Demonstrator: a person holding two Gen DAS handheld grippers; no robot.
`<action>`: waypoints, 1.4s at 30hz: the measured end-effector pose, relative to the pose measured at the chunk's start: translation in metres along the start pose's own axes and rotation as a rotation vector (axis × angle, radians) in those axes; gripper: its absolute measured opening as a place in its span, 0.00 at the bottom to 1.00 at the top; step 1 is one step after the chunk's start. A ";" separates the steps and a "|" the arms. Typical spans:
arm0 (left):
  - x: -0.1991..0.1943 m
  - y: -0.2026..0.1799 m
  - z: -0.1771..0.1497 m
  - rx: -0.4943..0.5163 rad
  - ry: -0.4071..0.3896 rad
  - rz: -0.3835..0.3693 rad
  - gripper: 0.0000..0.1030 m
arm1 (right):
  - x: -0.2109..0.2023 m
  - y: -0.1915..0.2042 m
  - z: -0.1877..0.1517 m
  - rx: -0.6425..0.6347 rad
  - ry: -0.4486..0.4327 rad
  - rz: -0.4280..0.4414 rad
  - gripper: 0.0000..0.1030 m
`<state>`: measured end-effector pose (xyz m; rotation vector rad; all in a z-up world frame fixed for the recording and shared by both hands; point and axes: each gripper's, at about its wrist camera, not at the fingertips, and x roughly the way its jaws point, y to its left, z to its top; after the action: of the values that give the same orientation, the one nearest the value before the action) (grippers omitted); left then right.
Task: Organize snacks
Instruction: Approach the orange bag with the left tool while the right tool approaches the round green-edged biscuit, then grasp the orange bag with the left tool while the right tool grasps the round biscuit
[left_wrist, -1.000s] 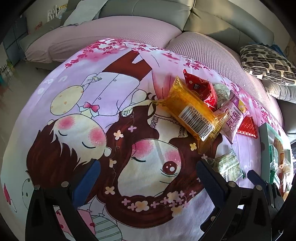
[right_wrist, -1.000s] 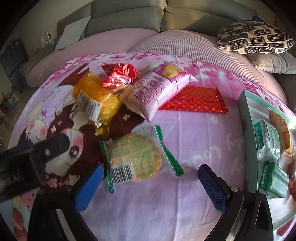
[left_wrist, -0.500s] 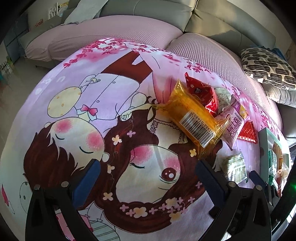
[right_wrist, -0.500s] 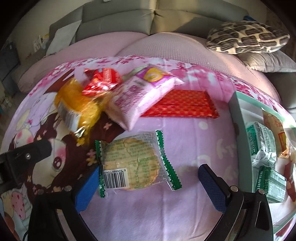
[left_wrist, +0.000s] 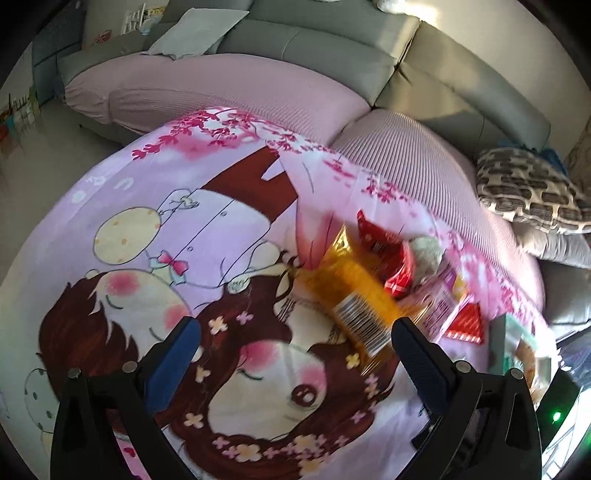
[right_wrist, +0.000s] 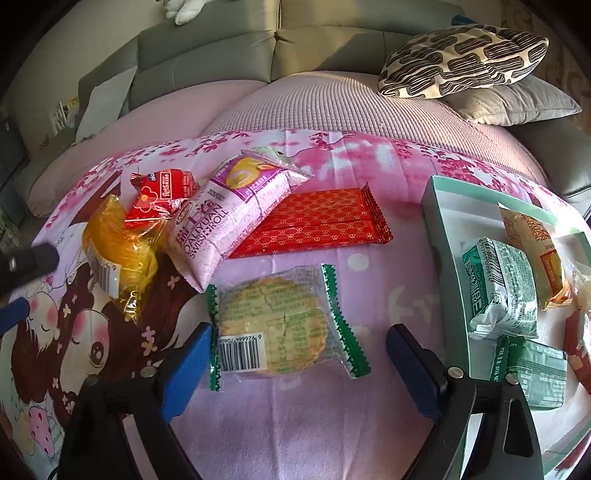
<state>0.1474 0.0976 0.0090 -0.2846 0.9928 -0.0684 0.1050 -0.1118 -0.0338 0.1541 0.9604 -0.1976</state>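
The right tool (right_wrist: 297, 350) is closing its blue pads around the round cracker in a clear, green-edged wrapper (right_wrist: 280, 325), which lies flat between them on the pink cartoon-print cloth (right_wrist: 295, 424). Right of it sits the mint-green tray (right_wrist: 443, 236). The left tool (left_wrist: 291, 354) hangs wide open, holding nothing, the orange snack packet (left_wrist: 354, 295) just ahead.

Glossy clear plastic cracker wrapper (right_wrist: 280, 325), shiny red foil packet (right_wrist: 317, 221), matt printed cloth (right_wrist: 295, 424)
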 end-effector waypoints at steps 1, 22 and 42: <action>0.001 -0.002 0.002 0.003 -0.002 -0.002 1.00 | 0.000 0.000 0.000 -0.001 -0.001 -0.001 0.87; 0.047 -0.027 0.005 -0.021 0.073 -0.085 0.84 | -0.004 -0.007 0.003 -0.004 0.000 0.035 0.70; 0.053 -0.016 0.000 -0.184 0.070 -0.209 0.52 | -0.011 -0.011 -0.004 -0.015 0.001 0.054 0.58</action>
<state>0.1770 0.0721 -0.0297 -0.5579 1.0378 -0.1782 0.0933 -0.1208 -0.0270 0.1660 0.9578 -0.1409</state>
